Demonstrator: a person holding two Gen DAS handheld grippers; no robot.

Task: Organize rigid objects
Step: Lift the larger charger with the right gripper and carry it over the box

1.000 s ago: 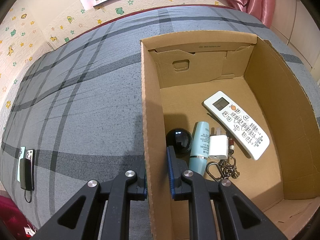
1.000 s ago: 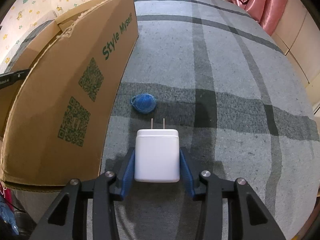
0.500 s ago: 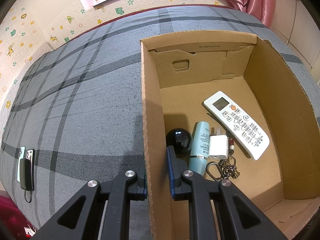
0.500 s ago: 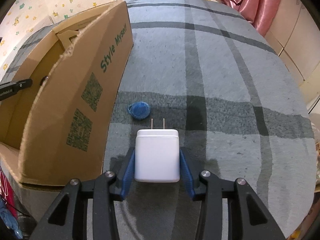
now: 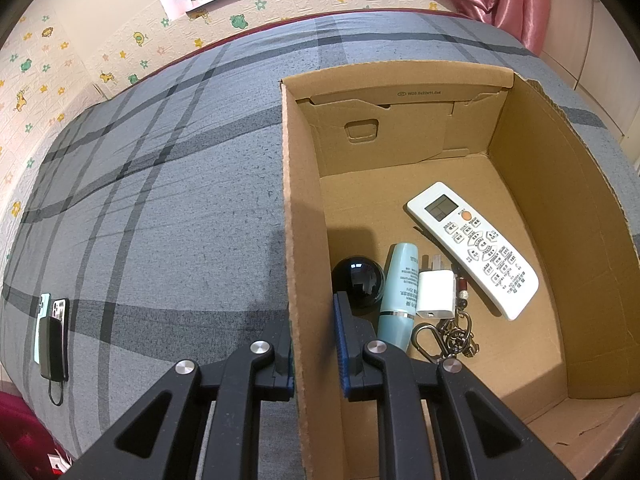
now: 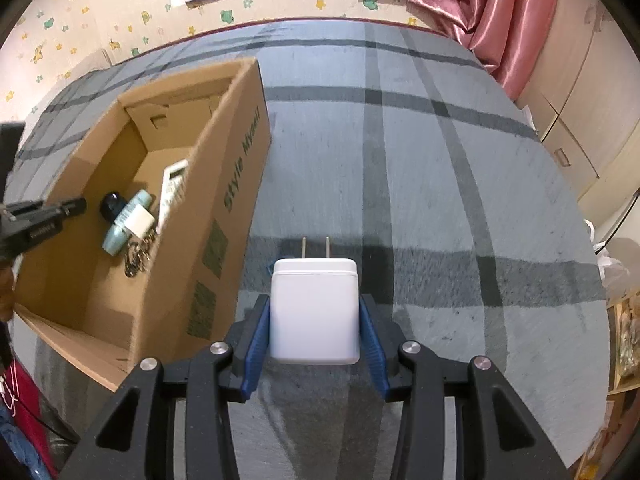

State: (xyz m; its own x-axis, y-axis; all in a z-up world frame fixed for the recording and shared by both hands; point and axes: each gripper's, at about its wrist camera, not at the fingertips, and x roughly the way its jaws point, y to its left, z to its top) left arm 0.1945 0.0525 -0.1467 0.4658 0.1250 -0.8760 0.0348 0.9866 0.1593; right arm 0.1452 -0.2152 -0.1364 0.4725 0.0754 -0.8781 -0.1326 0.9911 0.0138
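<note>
Between the blue pads of the right claw [image 6: 314,316], a white, boxy plastic plug-in charger [image 6: 314,310] is sitting, pinched on both flanks, its two metal prongs pointing forward and away from the claw. The claw is closing only as far as the charger's width. It is carrying the charger above the grey plaid bedspread [image 6: 440,200], with the open brown cardboard box [image 6: 236,184] lying to its left and slightly ahead.

Progress, judged from contents: the box is already holding a long white remote control [image 5: 472,248], a pale teal cosmetic tube [image 5: 400,296], a glossy black ball [image 5: 358,286], a small white plug adapter [image 5: 436,294] and a metal key ring with carabiner [image 5: 448,340]. The charger in the right claw is not yet in; it probably goes there next. Two phones with a dark power bank [image 5: 52,332] are lying on the bed far to the left of the left claw [image 5: 314,344]; whether they belong to the task cannot be told.

Pose: the left claw is straddling the near left wall of the box, one pad outside and touching it, the other inside with a narrow gap; whether it is truly clamping the cardboard cannot be told. It appears to be steadying the box. The right claw is pointing forward along the bed, tilted downward.
</note>
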